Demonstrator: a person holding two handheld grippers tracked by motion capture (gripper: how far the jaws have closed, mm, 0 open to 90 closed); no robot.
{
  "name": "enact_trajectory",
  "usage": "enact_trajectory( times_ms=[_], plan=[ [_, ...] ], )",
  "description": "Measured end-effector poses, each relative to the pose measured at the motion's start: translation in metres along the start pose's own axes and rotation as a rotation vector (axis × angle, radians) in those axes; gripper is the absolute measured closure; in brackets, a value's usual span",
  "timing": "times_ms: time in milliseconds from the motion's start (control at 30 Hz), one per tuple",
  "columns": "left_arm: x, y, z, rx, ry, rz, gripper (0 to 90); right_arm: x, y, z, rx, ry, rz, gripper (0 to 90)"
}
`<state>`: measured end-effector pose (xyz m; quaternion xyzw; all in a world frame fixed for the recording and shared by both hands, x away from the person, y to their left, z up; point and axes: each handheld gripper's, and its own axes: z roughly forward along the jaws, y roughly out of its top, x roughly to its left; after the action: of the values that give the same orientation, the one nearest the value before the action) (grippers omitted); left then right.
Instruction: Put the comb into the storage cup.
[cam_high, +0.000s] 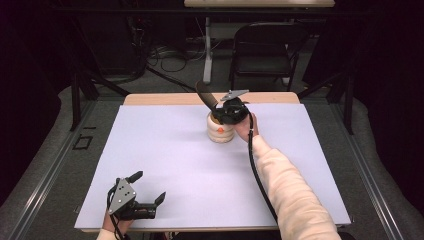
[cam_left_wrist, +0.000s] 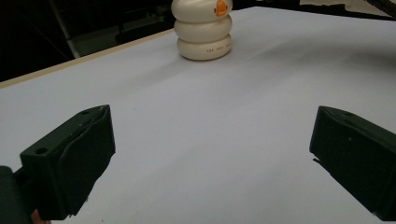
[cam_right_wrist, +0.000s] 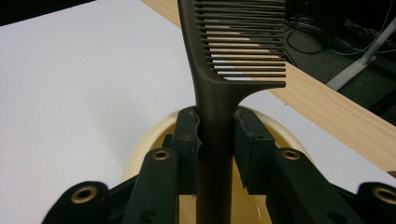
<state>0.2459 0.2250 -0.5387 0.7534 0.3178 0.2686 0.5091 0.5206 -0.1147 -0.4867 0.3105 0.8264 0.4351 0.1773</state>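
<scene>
Brown comb (cam_right_wrist: 219, 88) sits w/ its handle clamped between the pads of the right claw (cam_right_wrist: 215, 140), teeth end up and leaning away toward the far-left in the high view (cam_high: 202, 94). Handle's lower end goes down into the mouth of a cream ribbed holder (cam_high: 220, 129), a stack of three rounded rings w/ a small orange mark on the side (cam_left_wrist: 220, 8). Whether the handle tip touches the holder's bottom: can't tell. Right claw (cam_high: 223, 112) is clenched on the comb, right over the holder, at the far-centre of the tabletop (cam_high: 165, 150), which is covered by a white sheet; bare wood strip shows along the far edge. Cable trails from it back along the sleeve. Left claw (cam_high: 149, 187) rests near-left on the tabletop, released, jaws wide apart, nothing between them, well apart from the holder.
</scene>
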Motion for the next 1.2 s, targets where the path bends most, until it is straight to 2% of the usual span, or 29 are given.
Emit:
enact_trajectory(
  times_ms=[733,1200],
  plan=[
    [-0.0001,-0.0001,0.0003,0.003,-0.001,0.0,0.4,0.0008,-0.001,0.0009,0.012,-0.001,-0.008,71.6],
    [-0.0001,0.0,0.0005,0.006,0.001,0.001,0.5,0.0009,-0.0034,0.0018,-0.013,-0.01,-0.008,71.8]
  ],
)
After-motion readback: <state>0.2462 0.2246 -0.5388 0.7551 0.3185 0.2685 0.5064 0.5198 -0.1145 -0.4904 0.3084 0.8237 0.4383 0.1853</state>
